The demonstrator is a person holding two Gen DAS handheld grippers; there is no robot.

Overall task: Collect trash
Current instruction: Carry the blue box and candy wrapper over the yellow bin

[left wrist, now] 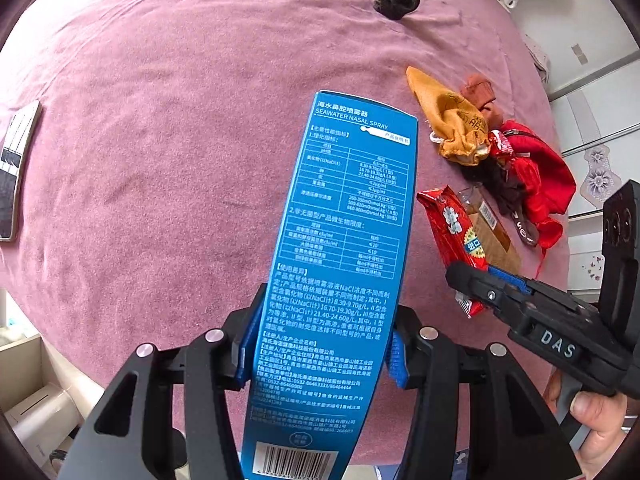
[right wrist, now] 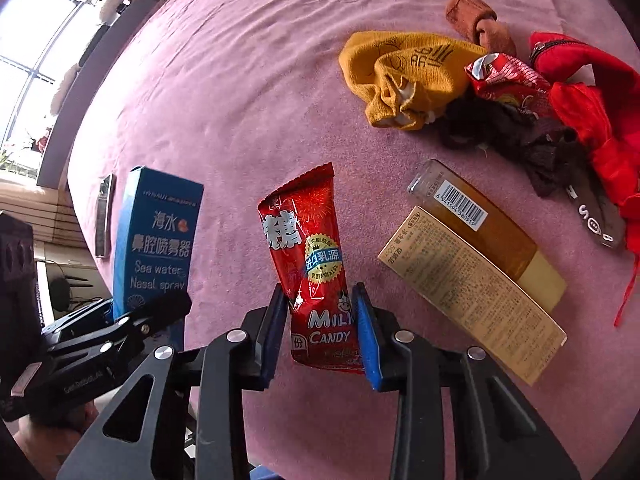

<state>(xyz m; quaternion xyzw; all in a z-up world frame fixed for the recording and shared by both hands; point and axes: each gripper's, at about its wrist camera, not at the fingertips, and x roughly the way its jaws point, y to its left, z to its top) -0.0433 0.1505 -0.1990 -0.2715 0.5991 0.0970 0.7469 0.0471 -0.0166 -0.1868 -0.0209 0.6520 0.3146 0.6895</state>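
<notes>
Between the blue pads of our left gripper stands a tall blue nasal spray box, clamped at both narrow sides and lifted clear of the pink bedspread. Just to its right our right gripper has its pads against the lower part of a red milk candy wrapper; the wrapper stands up between them, and from this angle we cannot quite tell whether its bottom edge is off the cloth. No earlier view is given, so we speak only of the grip as it stands: narrow, with the wrapper between the pads. A hand shows under the right gripper's handle in the left wrist view.

Beside the wrapper, to the right in the right wrist view, lie a beige printed carton and a clear bottle of amber liquid, side by side and touching. Beyond them sits a heap of clothing: a mustard knit piece, a brown sock, dark fabric, a red garment, with a crumpled red foil wrapper on top. A black sock lies well apart, farther up the bedspread, and a flat dark object, perhaps a phone, rests near the left edge.
</notes>
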